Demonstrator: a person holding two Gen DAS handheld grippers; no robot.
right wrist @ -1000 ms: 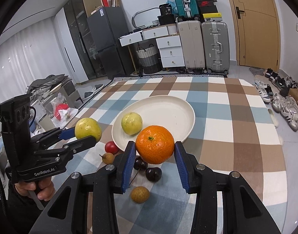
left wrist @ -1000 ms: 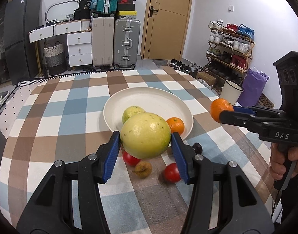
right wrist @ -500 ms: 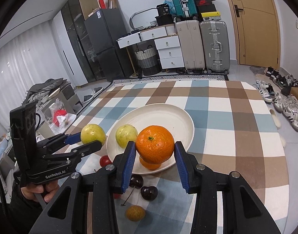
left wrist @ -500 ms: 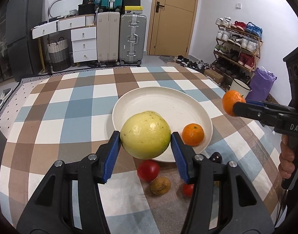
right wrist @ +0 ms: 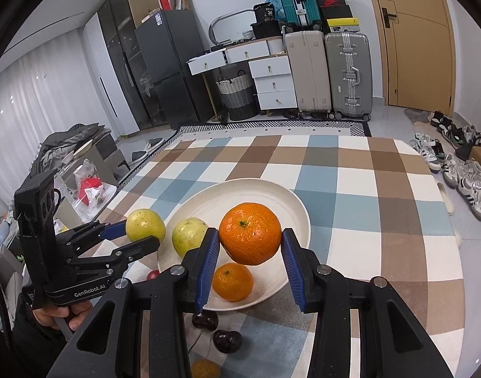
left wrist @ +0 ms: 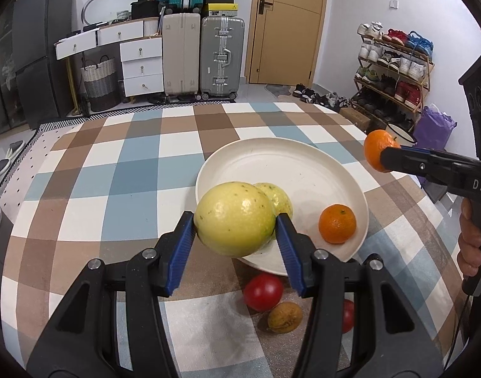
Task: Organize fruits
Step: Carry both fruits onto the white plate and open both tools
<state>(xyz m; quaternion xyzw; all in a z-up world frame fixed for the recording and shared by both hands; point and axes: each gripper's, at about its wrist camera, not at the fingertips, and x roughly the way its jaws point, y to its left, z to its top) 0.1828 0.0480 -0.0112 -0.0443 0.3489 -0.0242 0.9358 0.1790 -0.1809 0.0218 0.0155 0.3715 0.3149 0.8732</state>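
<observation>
While grippers hover, plate (left wrist: 303, 170) holds guava (left wrist: 276, 197), mandarin (left wrist: 337, 223).

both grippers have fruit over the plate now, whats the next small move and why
Probably lower the left gripper and set its yellow-green fruit on the bare part of the plate, beside the one already there. The right gripper, shut on an orange, hangs above the plated orange, so it should shift first.

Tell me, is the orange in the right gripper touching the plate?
Apart. The right wrist view shows the held orange raised above the plate.
</observation>
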